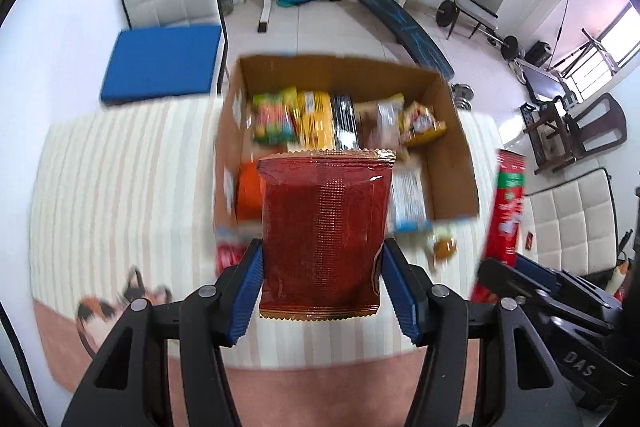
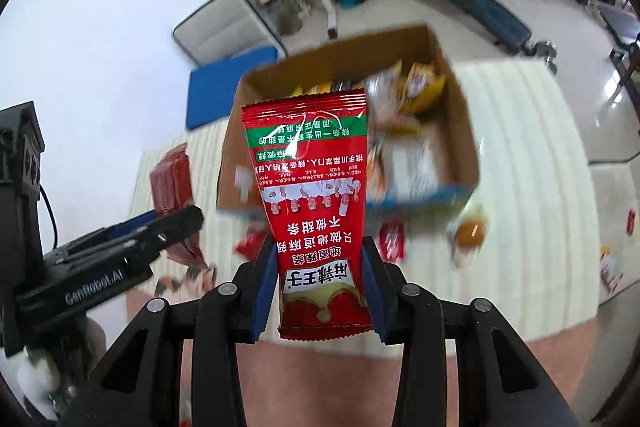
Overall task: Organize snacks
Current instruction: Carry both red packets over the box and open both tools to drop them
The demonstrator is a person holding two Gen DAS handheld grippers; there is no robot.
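Two grippers hang above the box [image 1: 452, 131] of snacks. Left gripper [image 1: 322, 263] clamps a dark red packet [image 1: 324, 231]; right gripper [image 2: 320, 259] clamps a printed red packet [image 2: 312, 187].

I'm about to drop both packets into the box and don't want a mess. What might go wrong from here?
1. The left gripper and right gripper each pinch only the lower part of a packet, so either might slip.
2. The cardboard box already holds many snacks, so a packet may land on top and slide out.
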